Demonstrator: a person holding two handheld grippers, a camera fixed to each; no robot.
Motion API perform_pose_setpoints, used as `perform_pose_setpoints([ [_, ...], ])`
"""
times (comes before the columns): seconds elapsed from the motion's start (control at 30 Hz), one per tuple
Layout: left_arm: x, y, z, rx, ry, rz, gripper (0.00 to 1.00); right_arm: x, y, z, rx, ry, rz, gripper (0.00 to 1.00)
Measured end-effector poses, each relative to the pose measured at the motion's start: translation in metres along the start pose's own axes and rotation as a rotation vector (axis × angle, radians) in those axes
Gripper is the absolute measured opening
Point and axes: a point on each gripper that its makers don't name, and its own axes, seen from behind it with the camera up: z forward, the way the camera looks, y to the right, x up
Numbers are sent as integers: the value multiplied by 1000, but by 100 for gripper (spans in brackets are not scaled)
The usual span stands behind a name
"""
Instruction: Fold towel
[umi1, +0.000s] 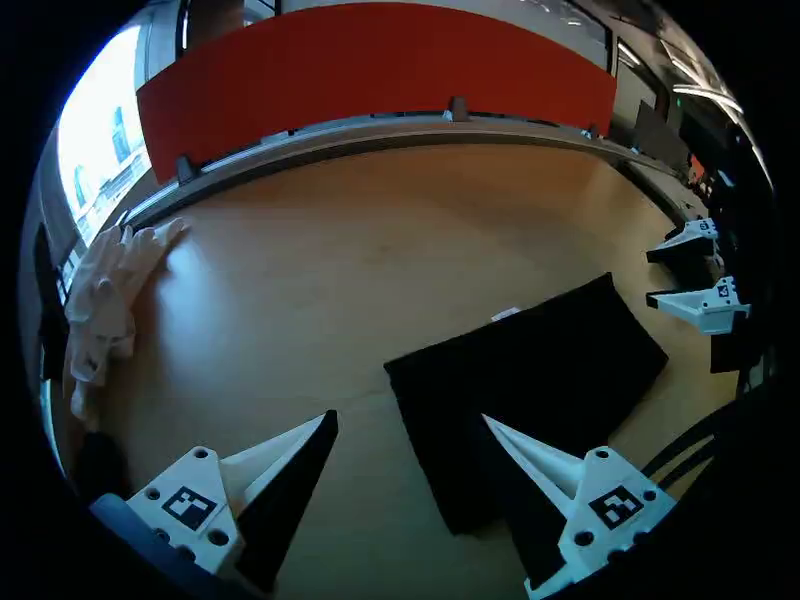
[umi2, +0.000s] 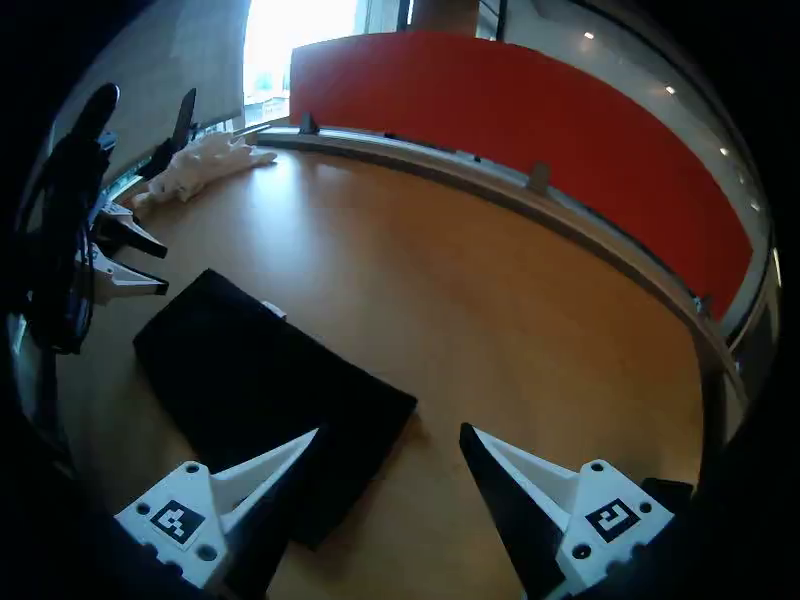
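Wood tabletop (umi1: 350, 240) w/ a red panel (umi1: 380, 70) along its far edge and a bright window (umi1: 95, 150) beyond.

Towel (umi1: 530, 380): black, lying flat on the tabletop as a neat rectangle, no bunching. Prob. doubled over at least once already, but layers can't be counted. A small white tag (umi1: 505, 313) pokes out at one long edge. The towel sits btw the two grippers, which face it from roughly opposite ends. That's a sensible setup for a fold, each taking an end or a corner.

Left gripper (umi1: 408, 417): fingers spread wide, holding nothing, hovering at the near end. In its own view one finger overlaps the towel and the other is over bare wood, so it's offset toward a corner, not centred.

Right gripper (umi2: 390, 430): same story, spread apart and empty, one finger over its near corner, the other over wood. Whether either touches the cloth can't be told; seems not.

Judgement: nothing is grasped at this moment. Either another fold is due and corners need pinching, or the folding is done & both are clear. Thin flat cloth on smooth wood is hard to nip, so a finger would have to slide under the edge.

White cloth (umi1: 110, 280) is heaped at a far corner, well apart, not in the way.
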Motion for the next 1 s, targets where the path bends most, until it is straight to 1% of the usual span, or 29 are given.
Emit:
perform_pose_setpoints([
  [0.4, -34, 10, -30, 7, 1, -60, 96, -22, -24, -33, 1, 3, 16, 100],
  [0.6, -49, 15, -41, 11, -3, -92, 96, -32, -31, -45, 1, 1, 29, 100],
  [0.8, -55, 15, -48, 20, 0, -102, 96, -36, -34, -48, 9, 2, 20, 100],
  [1.0, -58, 13, -58, 37, 9, -116, 96, -36, -38, -45, 32, 2, -12, 100],
])
